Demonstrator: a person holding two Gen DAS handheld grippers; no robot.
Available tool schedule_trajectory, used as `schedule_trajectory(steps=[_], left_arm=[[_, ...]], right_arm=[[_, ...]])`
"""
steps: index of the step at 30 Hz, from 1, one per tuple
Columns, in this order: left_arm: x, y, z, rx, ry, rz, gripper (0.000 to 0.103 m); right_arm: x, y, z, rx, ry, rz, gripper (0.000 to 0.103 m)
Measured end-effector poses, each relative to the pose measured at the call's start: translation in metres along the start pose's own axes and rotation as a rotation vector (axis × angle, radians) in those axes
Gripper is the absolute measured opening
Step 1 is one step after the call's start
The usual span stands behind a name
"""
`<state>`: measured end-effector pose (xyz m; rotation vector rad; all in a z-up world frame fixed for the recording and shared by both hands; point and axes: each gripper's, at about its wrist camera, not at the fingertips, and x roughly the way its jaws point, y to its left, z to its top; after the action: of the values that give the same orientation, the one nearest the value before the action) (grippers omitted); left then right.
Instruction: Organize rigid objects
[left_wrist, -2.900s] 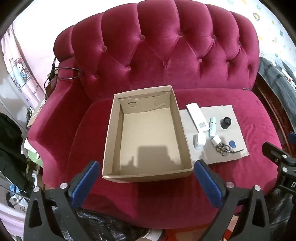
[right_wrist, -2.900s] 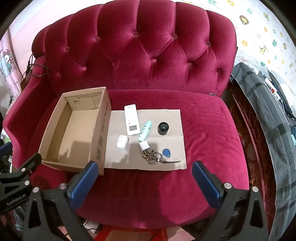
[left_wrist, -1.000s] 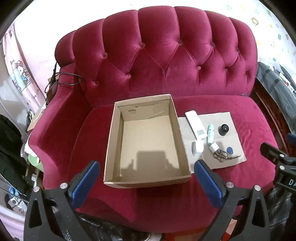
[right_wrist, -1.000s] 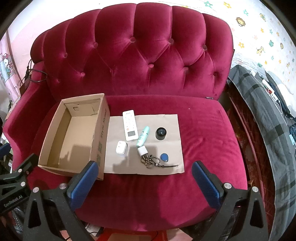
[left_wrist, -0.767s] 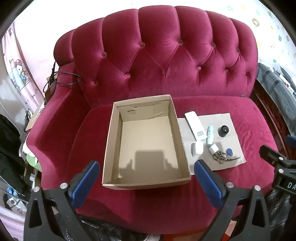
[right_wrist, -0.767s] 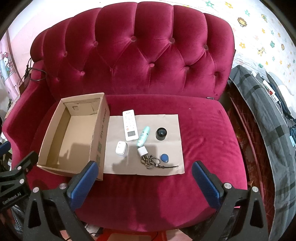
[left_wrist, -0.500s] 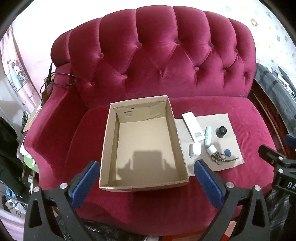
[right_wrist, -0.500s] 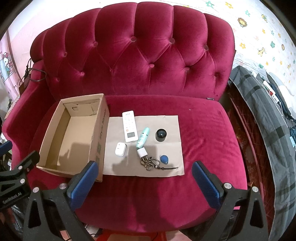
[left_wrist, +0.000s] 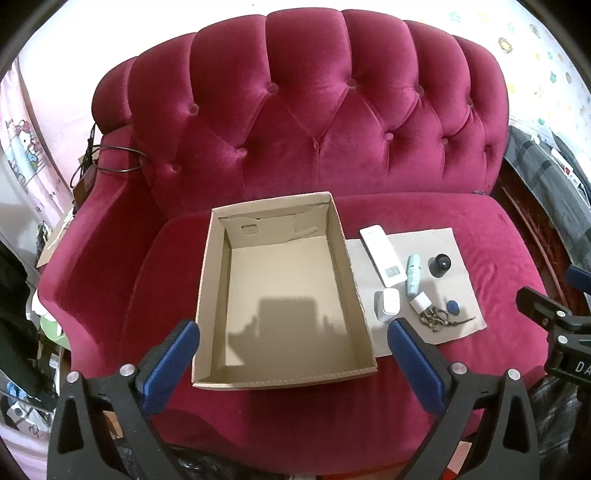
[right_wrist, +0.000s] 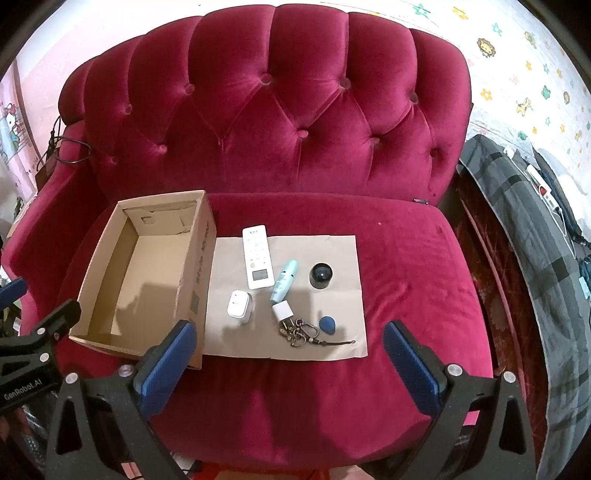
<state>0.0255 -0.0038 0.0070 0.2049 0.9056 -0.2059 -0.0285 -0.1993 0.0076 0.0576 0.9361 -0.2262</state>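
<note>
A cardboard box (left_wrist: 280, 288) sits open and empty on the seat of a red tufted sofa (left_wrist: 314, 122). Just beside the box's right wall lies a flat sheet of brown paper (right_wrist: 332, 354), and the small things are spread on it.

On the sheet, a white remote (right_wrist: 258, 257) lies nearest the sofa back, with a pale green tube (right_wrist: 284, 280) beside it and a black round cap (right_wrist: 320, 275) further right. Closer to the front edge are a small white case (right_wrist: 238, 304), a white plug (right_wrist: 282, 312), a bunch of keys (right_wrist: 297, 332) and a blue tag (right_wrist: 327, 325) touching the key ring's cord.

The left gripper (left_wrist: 293, 362) hangs spread wide, holding nothing, over the front edge of the box; the things lie ahead and to its right. The right gripper (right_wrist: 288, 360) is likewise wide apart and empty, above the front of the seat, with the paper and all the small things just ahead between its blue pads (right_wrist: 164, 363). Neither tool touches anything.
</note>
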Motion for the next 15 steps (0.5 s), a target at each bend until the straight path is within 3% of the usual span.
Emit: schedule_trajectory(steps=[11, 15], left_arm=[[0.016, 0.005, 0.007, 0.006, 0.029, -0.033, 0.103], [0.021, 0.009, 0.009, 0.005, 0.023, -0.047, 0.103]], right_arm=[[0.007, 0.001, 0.005, -0.011, -0.018, 0.006, 0.103], [0.010, -0.003, 0.006, 0.013, -0.023, 0.062, 0.103]])
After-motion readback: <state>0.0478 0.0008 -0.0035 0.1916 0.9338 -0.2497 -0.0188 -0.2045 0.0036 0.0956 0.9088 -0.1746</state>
